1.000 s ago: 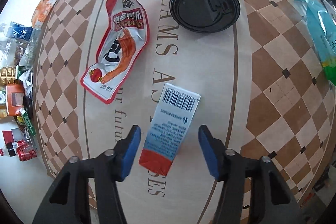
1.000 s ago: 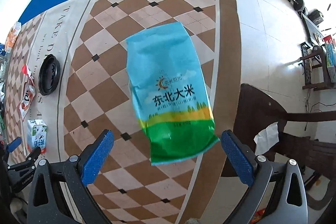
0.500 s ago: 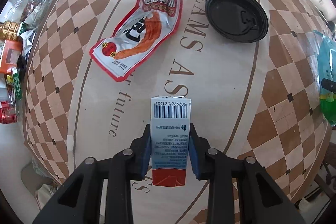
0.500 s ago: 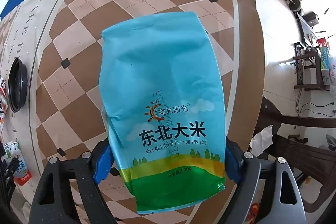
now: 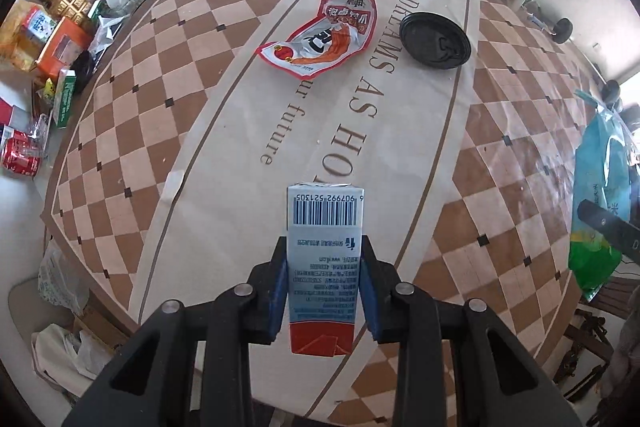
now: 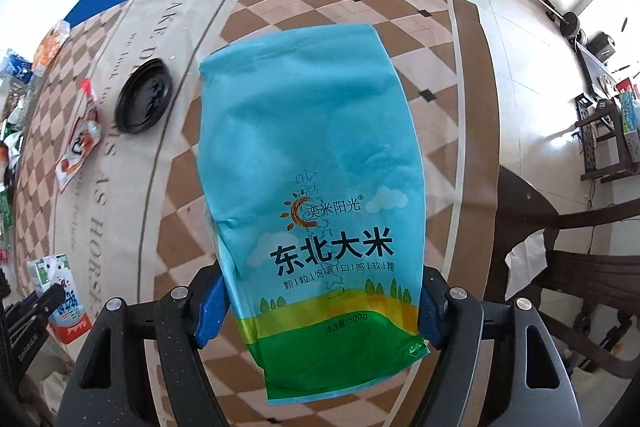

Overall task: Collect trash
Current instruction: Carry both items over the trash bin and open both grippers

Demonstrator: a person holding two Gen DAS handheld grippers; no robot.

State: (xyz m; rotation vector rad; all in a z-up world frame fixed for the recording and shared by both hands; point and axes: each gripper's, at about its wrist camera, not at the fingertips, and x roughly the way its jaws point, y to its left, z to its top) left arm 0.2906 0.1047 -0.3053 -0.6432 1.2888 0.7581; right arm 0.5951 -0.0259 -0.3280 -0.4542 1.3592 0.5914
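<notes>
Brown-and-cream checks cover the tablecloth, which fills most of both views, its pale central band printed with large lettering. Next in size, the blue and green rice bag dominates the centre of the right wrist view, raised off the cloth; the right gripper is clamped on its lower part, a blue pad pressed against each side edge. That same bag shows at the right edge of the left wrist view. Lower centre in that view, the left gripper is closed on a small milk carton, barcode end pointing away and red end towards the camera, pads tight on its two long sides; the carton also appears at the lower left of the right wrist view. Above it, upper centre, a red and white snack wrapper lies crumpled on the pale band, and just to its right sits a round black lid, the two close together but not touching. Along the upper left edge of the frame, beyond the cloth, stands a jumble of bottles, boxes and a red can.
</notes>
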